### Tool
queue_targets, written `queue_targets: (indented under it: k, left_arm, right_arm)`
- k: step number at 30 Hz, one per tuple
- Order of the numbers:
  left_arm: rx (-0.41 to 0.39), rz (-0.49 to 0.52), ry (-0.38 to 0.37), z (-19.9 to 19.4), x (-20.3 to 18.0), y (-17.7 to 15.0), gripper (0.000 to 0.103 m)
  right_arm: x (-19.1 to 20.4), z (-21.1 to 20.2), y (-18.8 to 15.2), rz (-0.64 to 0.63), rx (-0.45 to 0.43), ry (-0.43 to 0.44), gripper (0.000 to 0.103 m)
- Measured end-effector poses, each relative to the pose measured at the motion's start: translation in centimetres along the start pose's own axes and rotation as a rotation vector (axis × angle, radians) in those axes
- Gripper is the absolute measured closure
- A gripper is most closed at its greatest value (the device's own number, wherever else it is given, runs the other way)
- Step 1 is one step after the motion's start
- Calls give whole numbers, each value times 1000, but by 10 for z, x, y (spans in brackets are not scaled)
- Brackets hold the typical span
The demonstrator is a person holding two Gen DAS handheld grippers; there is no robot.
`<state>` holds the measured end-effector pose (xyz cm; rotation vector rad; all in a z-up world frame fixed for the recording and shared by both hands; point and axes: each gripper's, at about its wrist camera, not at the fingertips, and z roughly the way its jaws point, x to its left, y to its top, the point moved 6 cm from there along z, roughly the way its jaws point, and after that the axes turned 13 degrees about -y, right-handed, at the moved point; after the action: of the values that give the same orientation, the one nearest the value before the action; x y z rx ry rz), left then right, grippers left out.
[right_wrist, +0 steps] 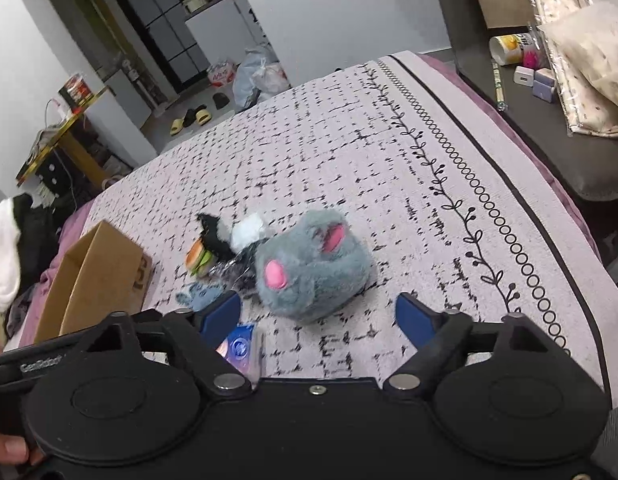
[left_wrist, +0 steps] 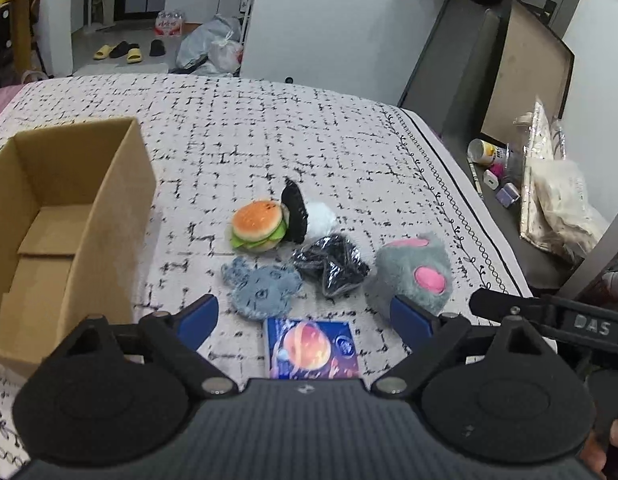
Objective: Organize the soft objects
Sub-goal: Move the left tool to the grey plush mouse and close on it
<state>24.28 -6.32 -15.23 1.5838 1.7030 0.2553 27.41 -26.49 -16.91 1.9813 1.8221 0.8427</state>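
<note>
The jaws of the left gripper [left_wrist: 305, 318] stand wide apart with nothing between the blue pads, hanging above a flat blue packet printed with an orange planet [left_wrist: 313, 349] that lies on the bed's white quilt with black dashes [left_wrist: 269, 128]. Just beyond it, in the left wrist view, sits the cluster of soft things: a knitted blue-grey creature [left_wrist: 263, 286], a crinkly black wrapped bundle [left_wrist: 332, 266], a plush hamburger with orange bun and green lettuce [left_wrist: 258, 225], a black-and-white fluffy toy [left_wrist: 305, 212] touching the hamburger, and a grey furry plush with pink patches [left_wrist: 415, 270] at the right. An open brown cardboard box [left_wrist: 69, 216] waits at the left, seemingly empty so far as its inside shows. In the right wrist view, the right gripper [right_wrist: 317, 316] likewise has its jaws parted and holding nothing, aimed at the grey furry plush [right_wrist: 311, 266], which lies just ahead of the pads and apart from them; the cardboard box [right_wrist: 95, 276] shows at the left behind the other toys. By my reading the sorting is at its start, both hands in the approach to a first pick. Next, the right jaws need to come down around the plush and squeeze its bulk, while the left picks a nearer piece, then carry to the box.
</note>
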Motion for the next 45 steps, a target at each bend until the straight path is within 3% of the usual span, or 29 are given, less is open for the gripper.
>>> queue_targets:
  k: [7, 11, 14, 16, 20, 22, 27, 29, 34, 38, 40, 43, 45]
  left_arm:
    - [3, -3, -13, 14, -1, 7, 15]
    - [16, 6, -19, 19, -4, 7, 15]
    - [25, 27, -19, 24, -8, 10, 15]
    - [25, 33, -19, 27, -9, 14, 15]
    - [15, 32, -31, 31, -10, 23, 20]
    - [13, 30, -32, 33, -9, 26, 22]
    - [9, 35, -56, 41, -16, 34, 26]
    - [3, 64, -67, 44, -22, 37, 26]
    - [38, 57, -107, 61, -31, 40, 28]
    - [80, 61, -142, 76, -39, 37, 30]
    - [111, 51, -143, 86, -40, 33, 39]
    - [153, 9, -134, 97, -35, 26, 62]
    - [155, -35, -160, 97, -30, 24, 67]
  right_arm:
    - [-9, 20, 11, 27, -34, 4, 68]
    - [-23, 38, 13, 85, -57, -20, 70]
    - [-27, 48, 12, 137, -27, 9, 67]
    - [-26, 52, 12, 128, -20, 5, 47]
    - [-23, 56, 9, 134, 5, 30, 39]
    - [-21, 58, 8, 128, 13, 38, 25]
    - [-12, 65, 1, 120, 55, 92, 22]
    - [-8, 66, 0, 106, 54, 112, 26]
    - [-5, 66, -1, 122, 59, 196, 59]
    - [-5, 69, -2, 120, 67, 194, 70]
    - [-6, 69, -2, 128, 67, 198, 72]
    - [-5, 66, -3, 114, 59, 195, 76]
    - [-5, 66, -3, 109, 61, 187, 77]
